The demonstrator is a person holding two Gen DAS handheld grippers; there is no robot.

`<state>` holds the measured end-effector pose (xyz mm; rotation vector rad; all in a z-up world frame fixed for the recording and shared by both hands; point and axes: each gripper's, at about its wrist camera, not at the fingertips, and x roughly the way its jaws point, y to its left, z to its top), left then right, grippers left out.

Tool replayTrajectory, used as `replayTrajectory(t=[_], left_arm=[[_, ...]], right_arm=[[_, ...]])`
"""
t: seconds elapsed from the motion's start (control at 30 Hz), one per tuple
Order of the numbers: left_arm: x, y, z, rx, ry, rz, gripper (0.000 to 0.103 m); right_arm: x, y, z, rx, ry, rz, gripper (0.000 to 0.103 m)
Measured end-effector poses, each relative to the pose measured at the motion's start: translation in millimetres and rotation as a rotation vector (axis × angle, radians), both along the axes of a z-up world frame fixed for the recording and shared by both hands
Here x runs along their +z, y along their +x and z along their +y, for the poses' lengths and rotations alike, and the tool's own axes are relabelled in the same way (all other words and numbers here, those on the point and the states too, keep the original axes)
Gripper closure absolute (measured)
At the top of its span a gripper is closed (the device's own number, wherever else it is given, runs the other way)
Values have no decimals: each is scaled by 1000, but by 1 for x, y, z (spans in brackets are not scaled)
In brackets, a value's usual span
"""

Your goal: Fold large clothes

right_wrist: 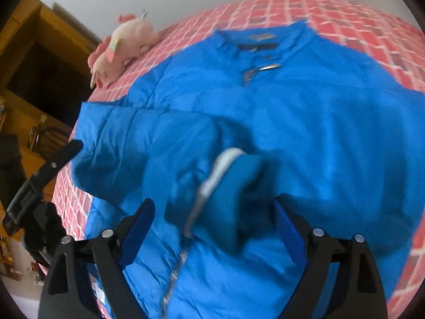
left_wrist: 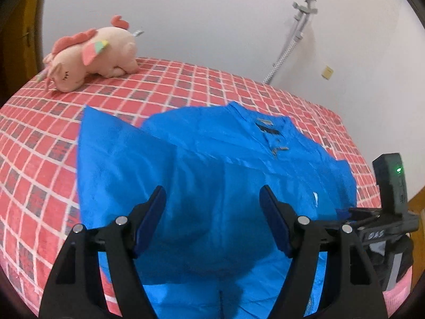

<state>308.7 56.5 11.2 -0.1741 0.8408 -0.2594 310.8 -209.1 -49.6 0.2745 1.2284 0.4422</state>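
A bright blue jacket (left_wrist: 212,164) lies front up on a red checked bed (left_wrist: 39,138), collar at the far side. My left gripper (left_wrist: 212,194) is open and empty, just above the jacket's lower middle. In the right wrist view the jacket (right_wrist: 305,111) fills the frame, its left sleeve folded across the body. The sleeve's cuff (right_wrist: 233,186), with a white lining edge, lies between the fingers of my right gripper (right_wrist: 212,207), which is open and not closed on it. The right gripper also shows at the right edge of the left wrist view (left_wrist: 372,212).
A pink plush toy (left_wrist: 93,53) lies at the bed's far left corner. A white wall stands behind the bed, with a grey hose and bracket (left_wrist: 294,29). Yellow wooden furniture (right_wrist: 32,61) stands left of the bed. The left gripper shows at the left edge of the right wrist view (right_wrist: 42,170).
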Motion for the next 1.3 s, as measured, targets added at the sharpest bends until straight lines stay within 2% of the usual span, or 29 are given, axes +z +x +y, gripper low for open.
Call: replayTrajectory(t=[0.03,0.07,0.1,0.13,0.23,0.37,0.53,0.63,0.77,0.9,1.07,1.17,1.2,1.3], left_arm=[[0,1,2,4,-1,1,32],[0,1,5,9,-4,2,32],[0,2,5,13,-6,3,32],[0,1,7,17,-9,3,32],[2,1,11,26,-3,-7,32],[2,0,9,14,3,-18,32],[-6,3,-8,-21,44,-22,32],[-20,12,-18,-47,55,16,32],[-41,27,-23,-57,70,72,34],[-52,31,-28,-72,106,78,34],[-62,35,-33,-79,132,81,33],[-57,33,-30,-71,121,75,33],[-54,31,-28,-61,119,74,33],[-31,18,-26,-42,100,27,33]], right_arm=[[-1,1,4,4,-20,-6,38],[-2,2,9,6,-46,-13,47],[-3,3,11,7,-38,-11,62],[-3,3,10,6,-12,-9,72],[7,-1,-4,-14,29,-35,86],[30,-7,-39,-102,-15,-119,86],[43,-16,-85,-193,-42,-153,86],[43,-17,-109,-233,-32,-150,86],[34,-17,-129,-259,-30,-130,86],[7,-8,-131,-267,-52,-81,85],[-18,-4,-135,-278,-32,-51,76],[-6,-14,-138,-290,-52,-76,68],[3,-20,-141,-307,-69,-101,65],[33,-41,-142,-336,-126,-205,64]])
